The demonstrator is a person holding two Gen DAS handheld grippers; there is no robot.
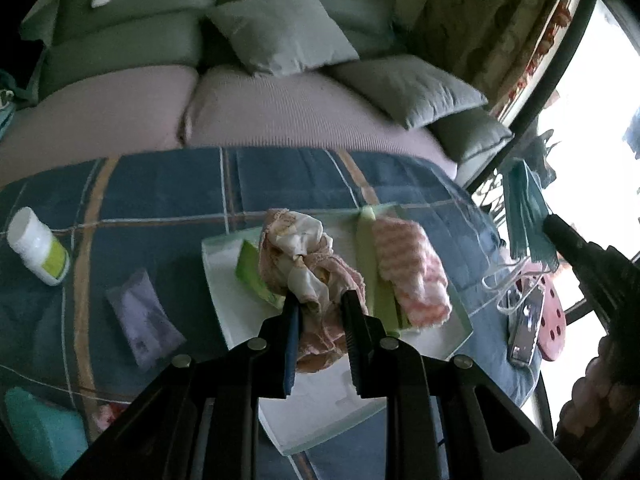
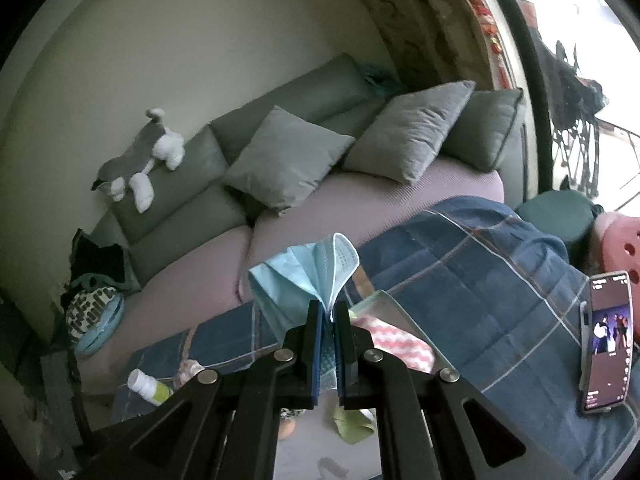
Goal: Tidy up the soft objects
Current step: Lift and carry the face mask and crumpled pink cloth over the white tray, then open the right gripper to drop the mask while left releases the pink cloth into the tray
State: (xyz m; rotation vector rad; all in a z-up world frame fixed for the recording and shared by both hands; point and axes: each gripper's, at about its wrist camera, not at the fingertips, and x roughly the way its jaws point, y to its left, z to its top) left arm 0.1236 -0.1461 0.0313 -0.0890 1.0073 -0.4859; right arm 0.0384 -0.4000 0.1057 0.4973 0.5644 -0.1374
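The pink towel (image 1: 412,272) already lies in the tray (image 1: 224,280). The left gripper (image 1: 320,308) is clamped on a crumpled cloth (image 1: 308,256) above the tray; the right gripper (image 2: 328,312) pinches the mask (image 2: 308,272), held aloft. Both items look yet to be placed.

- both views are dim indoors, with a greenish-grey cast over the sofa (image 2: 280,216) and wall (image 2: 180,60).
- daylight comes from the window (image 1: 600,120) at the right, blown out to plain white in both views.
- each claw's black arms show as near-silhouettes at the bottom.
- fisheye bending curves the sofa and the blue plaid cover (image 1: 160,188); the corners fall to black.
- edges are soft, with slight blur in the left wrist view.
- the phone screen (image 2: 608,340) glows bright.
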